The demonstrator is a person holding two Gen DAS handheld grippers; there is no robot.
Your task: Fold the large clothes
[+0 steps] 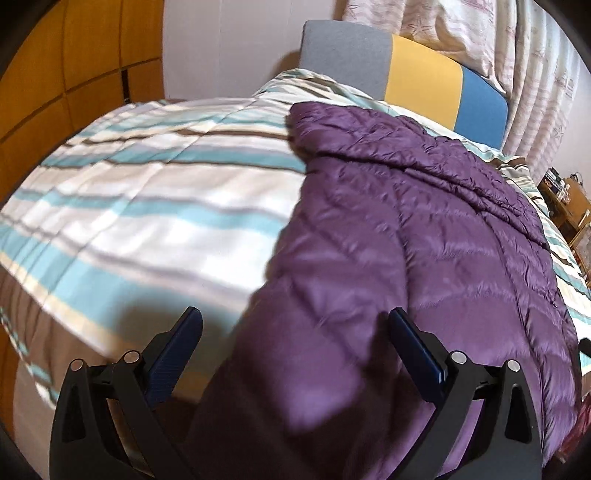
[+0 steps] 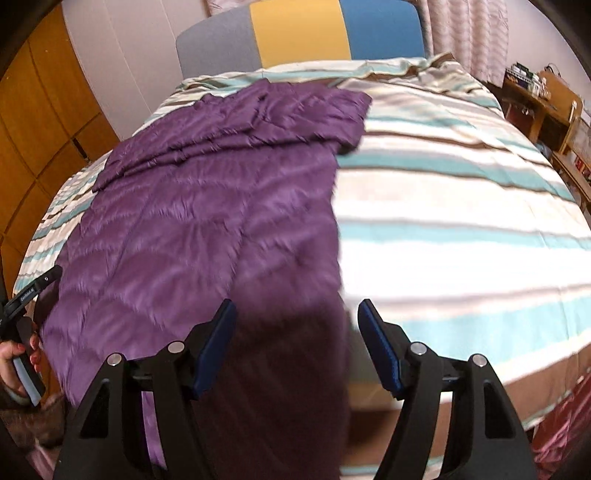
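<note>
A purple quilted jacket (image 1: 424,229) lies spread on the striped bedcover (image 1: 155,206), and its near end hangs over the bed's front edge. My left gripper (image 1: 295,328) is open above the jacket's left lower edge, so cloth lies between the wide-apart fingers without being pinched. In the right wrist view the jacket (image 2: 192,206) fills the left half of the bed. My right gripper (image 2: 297,317) is open over the jacket's right lower edge, with dark cloth between the blue pads (image 2: 380,336) but not pressed. A person's hand (image 2: 14,358) holds the left tool at that view's left edge.
A grey, yellow and blue headboard (image 2: 299,33) stands at the far end of the bed. Wooden wardrobe doors (image 1: 74,66) line the left side. Patterned curtains (image 1: 528,74) hang at the back right, and a cluttered wooden shelf (image 2: 543,107) stands to the bed's right.
</note>
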